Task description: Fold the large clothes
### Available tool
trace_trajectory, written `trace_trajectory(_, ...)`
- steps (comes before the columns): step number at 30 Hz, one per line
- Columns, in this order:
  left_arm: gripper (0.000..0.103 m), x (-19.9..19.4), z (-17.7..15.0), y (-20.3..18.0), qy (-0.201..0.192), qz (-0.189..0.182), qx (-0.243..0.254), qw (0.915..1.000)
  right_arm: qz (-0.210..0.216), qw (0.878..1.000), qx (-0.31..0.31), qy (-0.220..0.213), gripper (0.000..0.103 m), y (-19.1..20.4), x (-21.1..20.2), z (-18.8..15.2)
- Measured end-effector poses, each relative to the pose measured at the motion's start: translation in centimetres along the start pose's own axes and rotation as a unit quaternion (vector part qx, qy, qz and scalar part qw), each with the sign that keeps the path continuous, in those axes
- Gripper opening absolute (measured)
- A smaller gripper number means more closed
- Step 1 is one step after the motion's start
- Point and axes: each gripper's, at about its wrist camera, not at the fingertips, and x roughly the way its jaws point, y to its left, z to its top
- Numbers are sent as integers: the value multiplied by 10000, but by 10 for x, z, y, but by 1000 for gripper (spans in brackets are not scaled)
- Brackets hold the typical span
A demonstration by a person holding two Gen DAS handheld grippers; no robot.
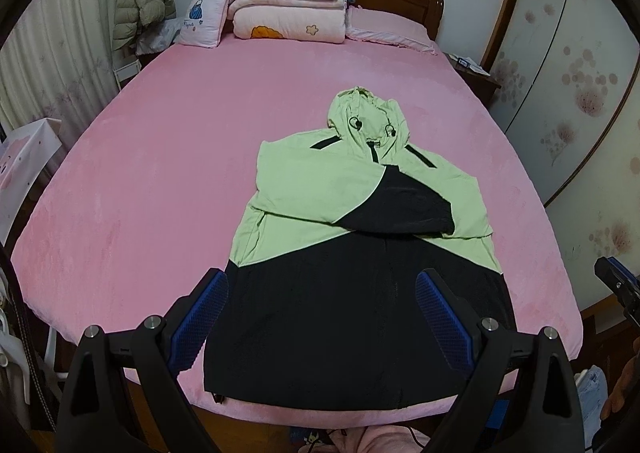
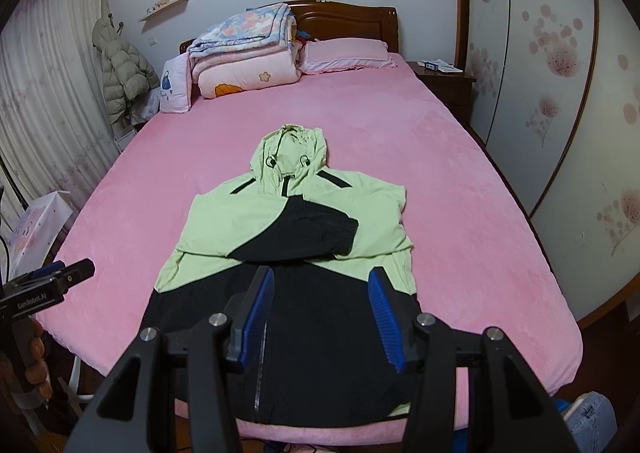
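Observation:
A light green and black hooded jacket lies flat, front up, on the pink bed, hood toward the headboard, hem at the near edge. Both sleeves are folded in; a black cuff lies across the chest. The jacket also shows in the right wrist view. My left gripper is open and empty above the black hem. My right gripper is open and empty above the lower jacket, and it shows at the right edge of the left wrist view. The left gripper shows at the left edge of the right wrist view.
Folded quilts and pink pillows are stacked at the wooden headboard. A puffy coat hangs at the far left by curtains. A nightstand and floral wardrobe doors stand on the right.

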Motion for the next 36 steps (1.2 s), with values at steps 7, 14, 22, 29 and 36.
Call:
trace_trajectory(7, 94, 20, -17, 10, 217, 85, 49, 9997, -67, 10000, 26, 35, 49, 1, 10, -25)
trace_trajectory(14, 94, 52, -43, 22, 615, 192, 58, 9979, -112, 9992, 188, 321, 49, -6, 29, -49)
trace_trajectory(22, 94, 94, -69, 39, 966, 403, 67, 9945, -188, 9979, 308, 543, 49, -14, 54, -75)
trace_trajectory(29, 94, 127, -84, 60, 1199, 578, -4, 9911, -260, 9960, 381, 760, 49, -22, 79, -95)
trace_trajectory(36, 94, 156, -108, 98, 1433, 651, -357, 9869, -84, 9906, 855, 1062, 49, -42, 102, -121)
